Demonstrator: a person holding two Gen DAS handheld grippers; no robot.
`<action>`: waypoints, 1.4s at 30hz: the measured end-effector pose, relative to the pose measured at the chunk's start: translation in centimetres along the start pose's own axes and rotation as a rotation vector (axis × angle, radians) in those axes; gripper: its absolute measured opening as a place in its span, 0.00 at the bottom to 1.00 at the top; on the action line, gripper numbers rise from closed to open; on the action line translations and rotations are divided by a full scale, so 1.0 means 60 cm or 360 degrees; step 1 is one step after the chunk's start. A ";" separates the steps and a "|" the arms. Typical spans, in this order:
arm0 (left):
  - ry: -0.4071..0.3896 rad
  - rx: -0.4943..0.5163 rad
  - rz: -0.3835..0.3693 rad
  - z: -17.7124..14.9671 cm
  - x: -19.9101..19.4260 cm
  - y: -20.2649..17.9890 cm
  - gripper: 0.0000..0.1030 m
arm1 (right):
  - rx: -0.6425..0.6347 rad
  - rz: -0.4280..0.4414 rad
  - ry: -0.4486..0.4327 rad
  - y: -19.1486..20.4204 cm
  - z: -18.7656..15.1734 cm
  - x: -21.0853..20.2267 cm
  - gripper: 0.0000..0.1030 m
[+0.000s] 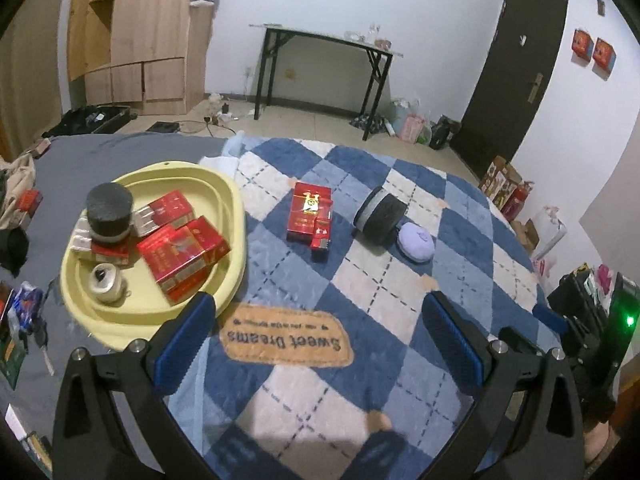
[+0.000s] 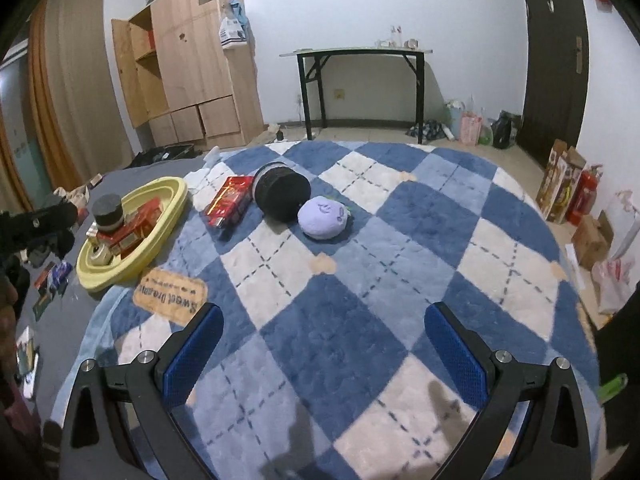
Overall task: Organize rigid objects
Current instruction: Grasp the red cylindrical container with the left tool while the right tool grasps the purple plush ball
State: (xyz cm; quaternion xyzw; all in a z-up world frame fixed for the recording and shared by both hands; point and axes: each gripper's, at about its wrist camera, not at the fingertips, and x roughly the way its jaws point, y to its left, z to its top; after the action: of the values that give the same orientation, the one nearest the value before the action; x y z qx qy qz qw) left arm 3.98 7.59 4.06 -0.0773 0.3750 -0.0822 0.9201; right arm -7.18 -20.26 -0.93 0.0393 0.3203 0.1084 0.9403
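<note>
Checkered blanket [image 1: 360, 280]: red box [image 1: 310, 210] well ahead of left claw [image 1: 320, 344], spread, empty; right claw [image 2: 324, 356] spread.

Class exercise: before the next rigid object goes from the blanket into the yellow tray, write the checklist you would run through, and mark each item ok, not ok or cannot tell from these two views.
1. Left gripper open and empty: ok.
2. Right gripper open and empty: ok.
3. Rigid objects still on the blanket: ok, red boxes and the black cylinder remain.
4. Red boxes free to grasp: ok, nothing lies on them; the cylinder sits apart to their right.
5. Room in the tray: not ok, it is crowded and stacked.
6. Purple plush stays out: ok, it is soft, but it touches the cylinder.
</note>
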 end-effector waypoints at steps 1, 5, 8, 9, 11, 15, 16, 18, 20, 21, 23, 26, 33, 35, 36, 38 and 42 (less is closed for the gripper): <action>0.0007 0.0027 -0.0002 0.005 0.012 -0.005 0.90 | 0.0024 0.0010 0.0010 -0.003 0.007 0.016 1.00; 0.0069 0.0159 0.0015 0.026 0.069 -0.024 0.85 | -0.0018 -0.0014 0.0027 -0.001 0.040 0.083 1.00; 0.0118 0.0216 0.0009 0.034 0.121 -0.026 0.85 | 0.0020 -0.0007 0.0006 -0.007 0.061 0.130 1.00; 0.0143 0.0227 0.0003 0.035 0.138 -0.026 0.85 | 0.0039 -0.0005 0.0013 -0.012 0.069 0.154 1.00; 0.0179 0.0257 0.0036 0.040 0.176 -0.023 0.85 | 0.0051 -0.0009 0.0030 -0.016 0.080 0.200 1.00; 0.0198 0.0255 0.0009 0.061 0.235 -0.015 0.85 | 0.0050 -0.0019 0.0041 -0.023 0.094 0.278 1.00; 0.0198 0.0256 0.0008 0.070 0.251 -0.013 0.85 | 0.0062 -0.0018 0.0044 -0.027 0.098 0.295 1.00; 0.0199 0.0257 -0.0022 0.085 0.274 -0.014 0.85 | 0.0079 -0.0022 0.0047 -0.031 0.103 0.325 1.00; 0.0178 0.0257 -0.0024 0.093 0.289 -0.018 0.81 | 0.0080 -0.0026 0.0070 -0.030 0.104 0.353 0.99; 0.0172 0.0267 -0.0027 0.095 0.298 -0.022 0.79 | 0.0083 -0.0022 0.0088 -0.031 0.105 0.368 0.98; 0.0189 0.0299 -0.0018 0.091 0.319 -0.029 0.67 | 0.0078 -0.0022 0.0119 -0.030 0.107 0.393 0.99; 0.0212 0.0330 0.0066 0.079 0.348 -0.032 0.57 | 0.0065 -0.0067 0.0112 -0.027 0.112 0.410 0.91; 0.0129 0.0256 0.0143 0.080 0.342 -0.023 0.24 | 0.0090 -0.0144 0.0089 -0.029 0.112 0.417 0.52; 0.0137 0.0290 0.0162 0.079 0.337 -0.027 0.24 | 0.0108 -0.0124 0.0077 -0.033 0.109 0.408 0.48; 0.0141 0.0302 0.0164 0.077 0.333 -0.029 0.24 | 0.0126 -0.0109 0.0072 -0.037 0.109 0.408 0.46; 0.0127 0.0332 0.0160 0.074 0.317 -0.036 0.24 | 0.0150 -0.0086 0.0060 -0.042 0.106 0.400 0.44; 0.0070 0.0345 0.0112 0.075 0.266 -0.043 0.24 | 0.0171 -0.0015 -0.0008 -0.052 0.101 0.367 0.42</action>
State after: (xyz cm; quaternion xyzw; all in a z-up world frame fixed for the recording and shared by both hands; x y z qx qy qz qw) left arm 18.15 2.08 -3.05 0.0376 0.3866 -0.0916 0.9169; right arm 14.05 -18.29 -9.68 0.0886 0.3234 0.0865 0.9381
